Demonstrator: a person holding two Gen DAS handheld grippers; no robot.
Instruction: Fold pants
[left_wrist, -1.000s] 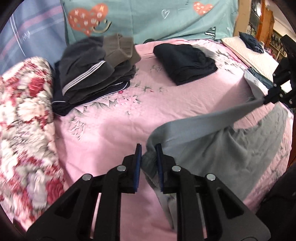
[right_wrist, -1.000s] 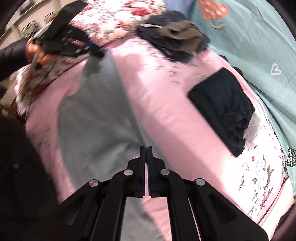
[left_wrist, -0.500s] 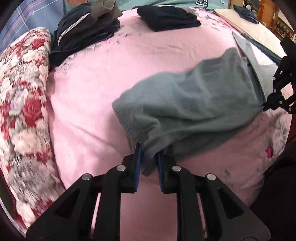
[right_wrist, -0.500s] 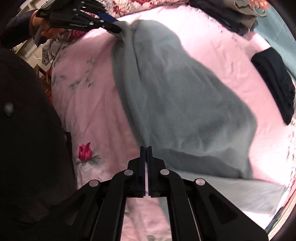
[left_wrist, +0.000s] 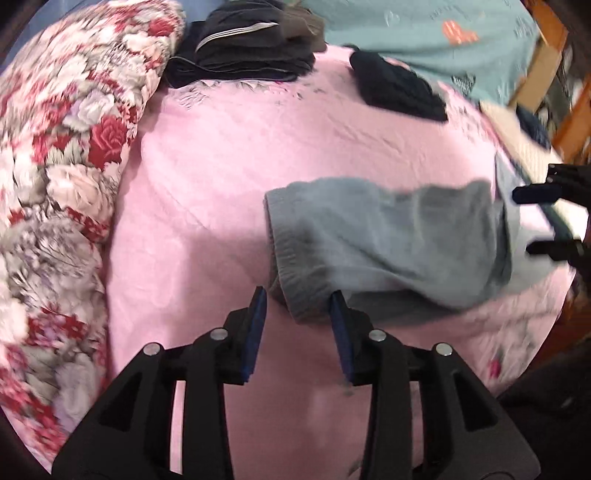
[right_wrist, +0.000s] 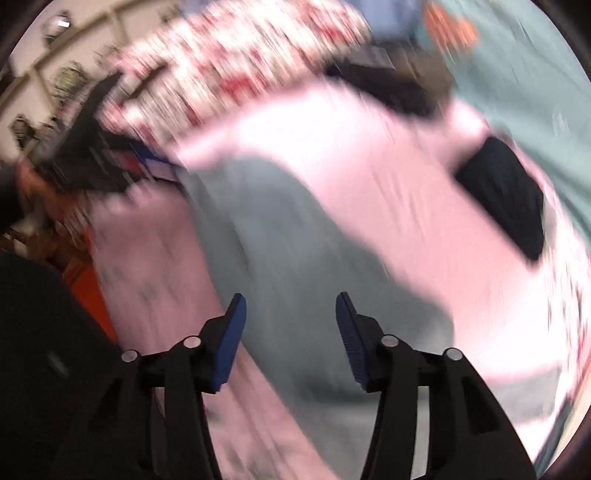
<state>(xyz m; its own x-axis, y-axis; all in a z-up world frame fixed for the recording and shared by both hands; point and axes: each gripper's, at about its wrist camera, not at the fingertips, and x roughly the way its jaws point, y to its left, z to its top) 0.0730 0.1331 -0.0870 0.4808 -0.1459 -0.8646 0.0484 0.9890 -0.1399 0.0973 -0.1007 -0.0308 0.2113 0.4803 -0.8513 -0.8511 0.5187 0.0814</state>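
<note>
Your left gripper (left_wrist: 298, 302) is opening, its blue pads standing apart; the ribbed waistband corner of the grey pants (left_wrist: 388, 251) is lying between them, close to the right-hand pad, though whether it is touching is unclear. Your right gripper (right_wrist: 290, 308) is opening too, jaws wide, with grey cloth showing beneath the gap and nothing pressed between the pads.

The left wrist view is giving you the sharp picture: the pants are lying folded across the pink bedspread (left_wrist: 229, 155), waistband toward you, the far end reaching the right side where your right gripper's fingers (left_wrist: 543, 194) are showing, spread apart. The right wrist view is badly smeared; there you are only making out the grey mass (right_wrist: 280, 236), your left gripper (right_wrist: 110, 162) at its far corner, and the bed's near edge on the left.

Bare pink sheet is lying open to the left of the pants and beyond them. The floral quilt (left_wrist: 55, 166) is bounding the left side, the stack of dark clothes (left_wrist: 243, 48) is sitting at the far end, and a folded black garment (left_wrist: 399, 85) is resting well apart from the pants.
</note>
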